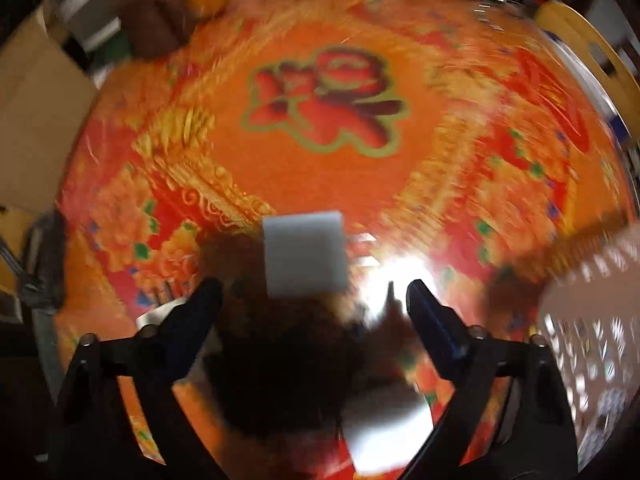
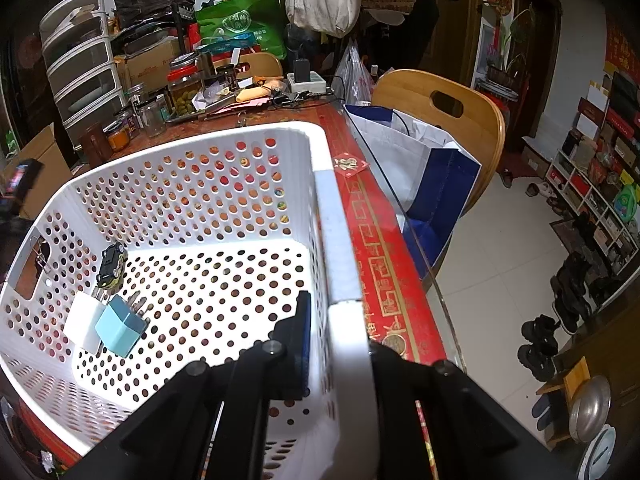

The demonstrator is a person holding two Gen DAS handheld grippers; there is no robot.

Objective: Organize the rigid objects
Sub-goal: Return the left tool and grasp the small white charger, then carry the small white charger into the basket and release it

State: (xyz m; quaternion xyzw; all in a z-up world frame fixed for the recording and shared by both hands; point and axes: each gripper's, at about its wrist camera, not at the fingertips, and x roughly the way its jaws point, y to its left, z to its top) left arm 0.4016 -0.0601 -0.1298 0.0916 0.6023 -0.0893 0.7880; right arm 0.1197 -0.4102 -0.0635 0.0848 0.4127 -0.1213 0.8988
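In the blurred left wrist view a white block lies on the red and orange patterned table. My left gripper hangs over it pointing steeply down, open, its fingers well apart from the block's sides. In the right wrist view my right gripper is shut on the right rim of the white perforated basket, one finger inside and one outside. In the basket lie a small dark toy car, a white plug and a light blue plug.
The basket's wall shows at the left wrist view's right edge. Jars, boxes and clutter crowd the table's far end. A wooden chair with a blue and white bag stands beyond the table's right glass edge.
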